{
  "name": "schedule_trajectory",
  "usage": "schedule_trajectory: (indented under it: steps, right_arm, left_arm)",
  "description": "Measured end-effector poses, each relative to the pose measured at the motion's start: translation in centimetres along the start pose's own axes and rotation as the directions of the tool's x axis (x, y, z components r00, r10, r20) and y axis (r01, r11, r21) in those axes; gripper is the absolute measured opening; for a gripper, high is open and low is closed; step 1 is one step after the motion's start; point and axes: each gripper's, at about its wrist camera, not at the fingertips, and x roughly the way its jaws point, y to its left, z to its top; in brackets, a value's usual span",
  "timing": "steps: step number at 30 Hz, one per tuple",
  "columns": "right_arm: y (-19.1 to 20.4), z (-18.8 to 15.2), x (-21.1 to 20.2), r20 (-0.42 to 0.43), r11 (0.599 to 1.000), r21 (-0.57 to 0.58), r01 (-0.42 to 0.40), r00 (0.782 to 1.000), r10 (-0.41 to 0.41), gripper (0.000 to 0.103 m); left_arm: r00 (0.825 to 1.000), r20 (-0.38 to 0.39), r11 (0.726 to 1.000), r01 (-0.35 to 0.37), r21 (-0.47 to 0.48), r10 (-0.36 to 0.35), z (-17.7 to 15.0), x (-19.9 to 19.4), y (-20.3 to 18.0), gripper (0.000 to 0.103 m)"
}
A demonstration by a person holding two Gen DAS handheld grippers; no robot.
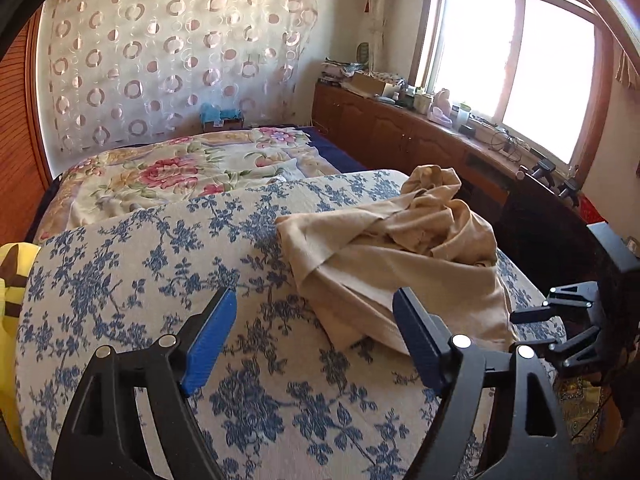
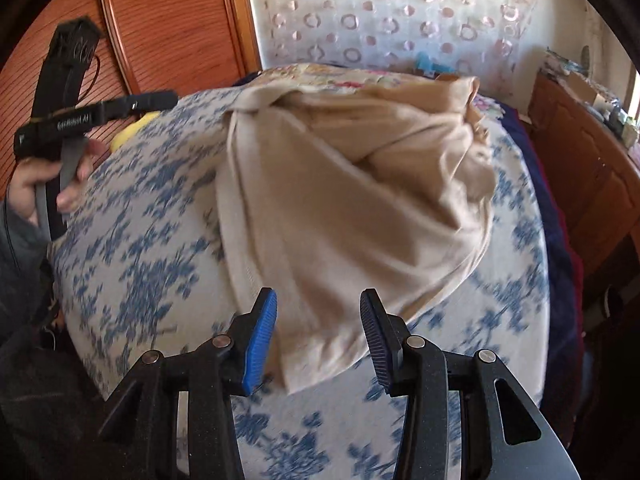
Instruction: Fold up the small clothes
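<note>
Step in hand: the approach, before any fold is made. The beige garment lies in a crumpled heap on the blue-flowered bedspread, toward its right side in the left wrist view, with nothing yet laid flat.

Left gripper: jaws stand wide apart and hold nothing. Its right-hand finger sits at the near edge of the garment; whether it touches the cloth cannot be settled from this angle. The other finger is over bare bedspread.

Right gripper: jaws about half open, empty. The near corner of the garment lies below and between its fingers in the right wrist view, but the pads do not press on it. That view is smeared, so fine detail of the hem is uncertain.

The hand carrying the left gripper shows at the left edge of the right wrist view, well apart from the heap.

Materials: the garment is a soft, thin knit, plain beige, bunched into thick rolls and twisted at its far end. It looks limp and likely to drag when pulled. The bedspread is a quilted cotton print, fairly flat and firm.

Next move, in judgement: each gripper must take one near corner or edge, single layer only, then lift and draw the cloth out flat before folding.
</note>
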Motion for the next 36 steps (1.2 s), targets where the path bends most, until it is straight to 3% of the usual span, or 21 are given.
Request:
schedule_trajectory:
  steps: [4, 10, 12, 13, 16, 19, 24, 27, 36]
  right_arm:
    - [1.2, -0.8, 0.5, -0.02, 1.0, -0.01, -0.019, 1.0, 0.019, 0.045]
    - [1.0, -0.9, 1.4, -0.04, 0.998, -0.057, 0.029, 0.999, -0.031, 0.042]
    - [0.9, -0.9, 2.0, -0.036, 0.991, -0.117, 0.064, 0.997, -0.069, 0.009]
    - [0.5, -0.6, 2.3, -0.049, 0.99, -0.128, 0.053, 0.997, -0.06, 0.003]
    - [-0.7, 0.9, 1.7, -0.022, 0.983, -0.154, 0.094, 0.995, -0.099, 0.003]
    - [-3.3, 4.6, -0.6, 0.09, 0.983, -0.119, 0.141, 0.987, -0.131, 0.003]
    - [-7.7, 11.7, -3.2, 0.265, 0.967, -0.067, 0.245, 0.939, -0.22, 0.003]
    - [-10.6, 14.5, -1.9, 0.277, 0.959, -0.017, 0.283, 0.923, -0.268, 0.003]
    - [-14.8, 19.6, 8.0, 0.116, 0.943, 0.07, 0.324, 0.937, -0.33, 0.003]
  left_arm:
    - [1.0, -0.01, 1.0, -0.011, 0.0, 0.011, -0.7, -0.2, 0.3, 0.081]
    - [0.999, -0.03, 1.0, -0.018, -0.015, 0.017, -1.2, 0.7, 1.1, 0.081]
    - [0.999, -0.04, 1.0, -0.021, -0.02, 0.02, -1.3, 1.2, 1.3, 0.081]
    - [0.999, -0.046, 1.0, -0.021, -0.023, 0.02, -1.3, 1.5, 1.4, 0.081]
    - [0.997, -0.069, 1.0, -0.024, -0.018, 0.023, -1.2, 2.4, 1.5, 0.081]
    - [0.996, -0.091, 1.0, -0.025, -0.014, 0.024, -0.9, 3.4, 1.8, 0.081]
    - [0.994, -0.104, 0.999, -0.037, -0.013, 0.036, 0.3, 4.7, 2.2, 0.081]
    - [0.993, -0.109, 0.999, -0.041, -0.01, 0.04, 1.7, 5.8, 2.4, 0.081]
    - [0.992, -0.127, 0.999, -0.025, -0.023, 0.022, 5.8, 10.9, 2.6, 0.081]
